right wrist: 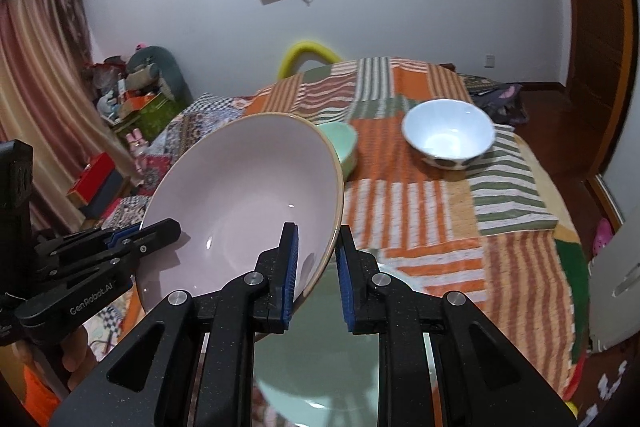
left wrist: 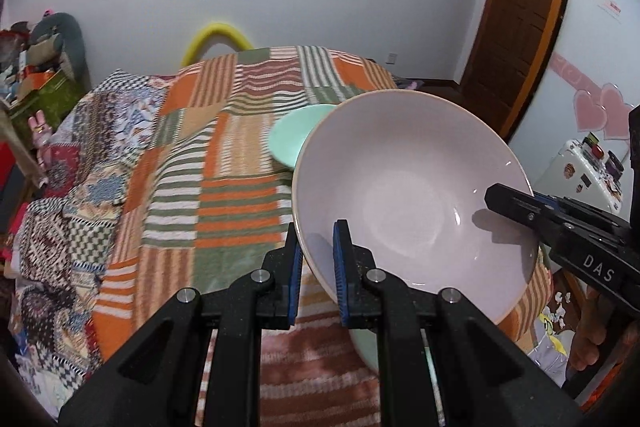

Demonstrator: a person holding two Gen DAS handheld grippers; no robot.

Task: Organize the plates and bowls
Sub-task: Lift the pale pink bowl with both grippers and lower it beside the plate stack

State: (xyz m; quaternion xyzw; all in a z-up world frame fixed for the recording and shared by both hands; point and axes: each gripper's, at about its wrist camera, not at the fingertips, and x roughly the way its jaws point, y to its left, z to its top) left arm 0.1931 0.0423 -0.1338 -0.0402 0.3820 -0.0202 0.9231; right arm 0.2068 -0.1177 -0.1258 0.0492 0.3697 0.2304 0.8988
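- Left wrist view: a large pale pink bowl (left wrist: 412, 195) is held tilted above the patchwork bedspread (left wrist: 224, 163). Its near rim is pinched between the blue pads of the left gripper (left wrist: 318, 279), one pad outside the wall, one inside. The opposite rim is gripped by the right gripper (left wrist: 520, 211). A mint-green bowl (left wrist: 296, 135) is seen behind it on the spread; a mint-green dish (left wrist: 368, 351) is partly visible beneath.
- Right wrist view: the pink bowl's (right wrist: 244, 203) rim is seen between the right gripper's (right wrist: 318, 279) pads; the inner pad is pressed to the wall, contact of the outer pad cannot be told. The left gripper (right wrist: 160, 235) is clamped on the far rim. A white bowl (right wrist: 448, 135) stands well apart.
- Handling judgement: the bowl is judged glazed ceramic, rigid, fairly heavy, slippery and breakable. Opposed rim holds are considered appropriate, and a level, slow lowering is advised.
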